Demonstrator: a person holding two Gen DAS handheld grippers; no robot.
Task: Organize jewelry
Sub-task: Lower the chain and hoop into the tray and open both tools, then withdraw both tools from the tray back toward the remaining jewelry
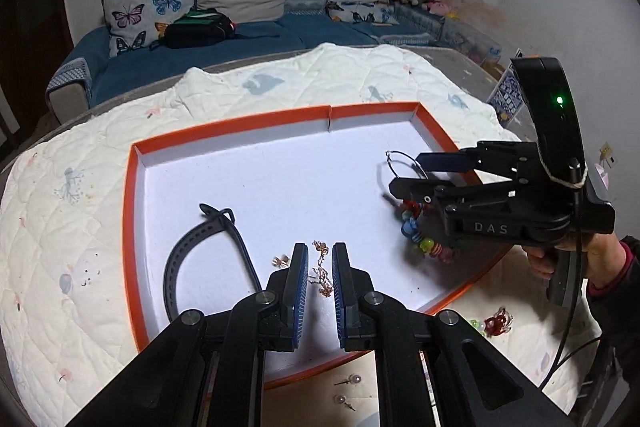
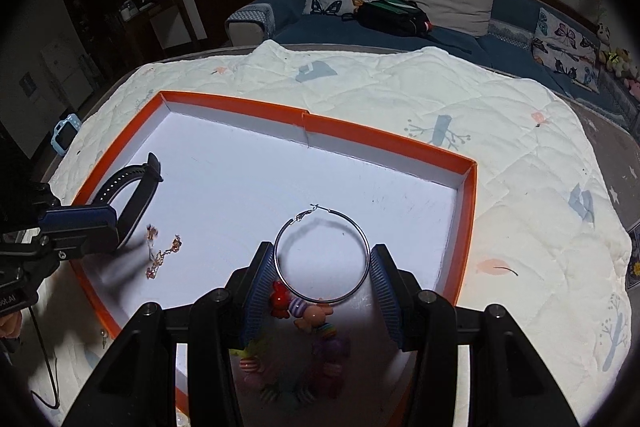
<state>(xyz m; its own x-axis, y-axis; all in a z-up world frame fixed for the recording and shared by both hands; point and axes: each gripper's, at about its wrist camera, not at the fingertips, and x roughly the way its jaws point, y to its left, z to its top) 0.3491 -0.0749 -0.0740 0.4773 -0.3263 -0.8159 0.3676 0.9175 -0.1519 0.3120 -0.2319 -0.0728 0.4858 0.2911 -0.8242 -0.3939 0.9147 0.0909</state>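
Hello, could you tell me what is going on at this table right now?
A person with a gripper in each hand is sorting jewelry into a shallow orange-rimmed tray on a quilted cloth. The left gripper hangs over a thin rose-gold chain, fingers slightly apart on either side. The right gripper, open, brackets a large silver hoop earring beside a colourful beaded bracelet. A black watch strap already lies in the tray, while two pearl studs remain outside it.

Both grippers (image 1: 320, 267) (image 2: 322, 267) were black with ribbed blue pads (image 1: 301, 283), round screws (one lettered "DAS").
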